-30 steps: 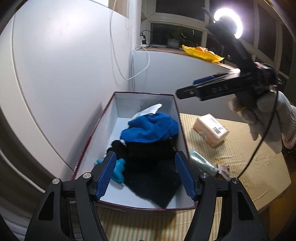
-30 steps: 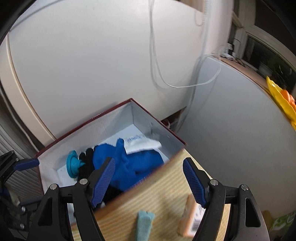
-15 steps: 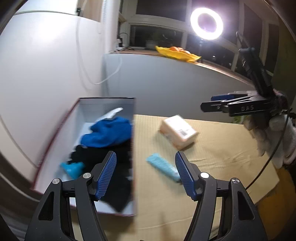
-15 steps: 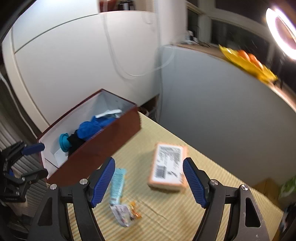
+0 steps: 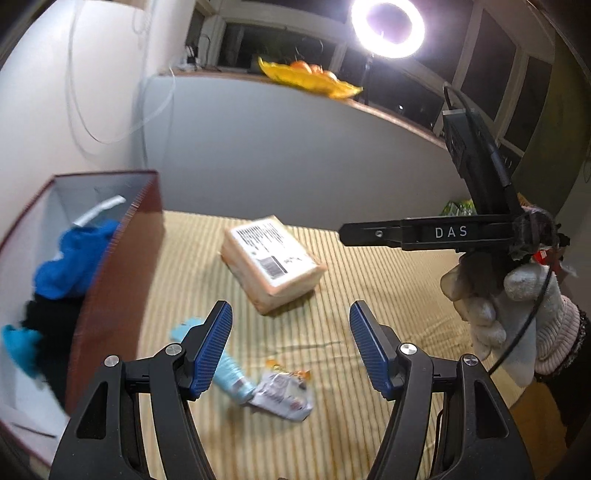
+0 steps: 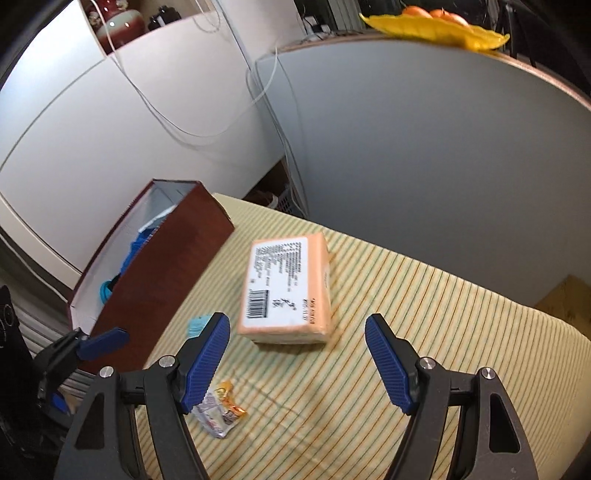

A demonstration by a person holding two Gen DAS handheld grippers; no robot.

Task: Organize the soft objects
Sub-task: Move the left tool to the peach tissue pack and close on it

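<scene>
A dark red box with white inside stands at the table's left and holds a blue cloth, a black cloth and a teal item. On the striped cloth lie a peach packet with a barcode label, a light blue tube and a small crinkled wrapper. My left gripper hangs open above the tube and wrapper, holding nothing. My right gripper is open and empty just short of the packet. A gloved hand carries it.
The table wears a yellow striped cloth. A grey partition closes the far side, with a yellow dish of oranges on its ledge. A ring light glares above. White cables hang on the wall behind the box.
Both grippers have swung from over the box to the right, above the table. The packet, tube and wrapper now sit ahead of the jaws. Both stayed open and empty.
</scene>
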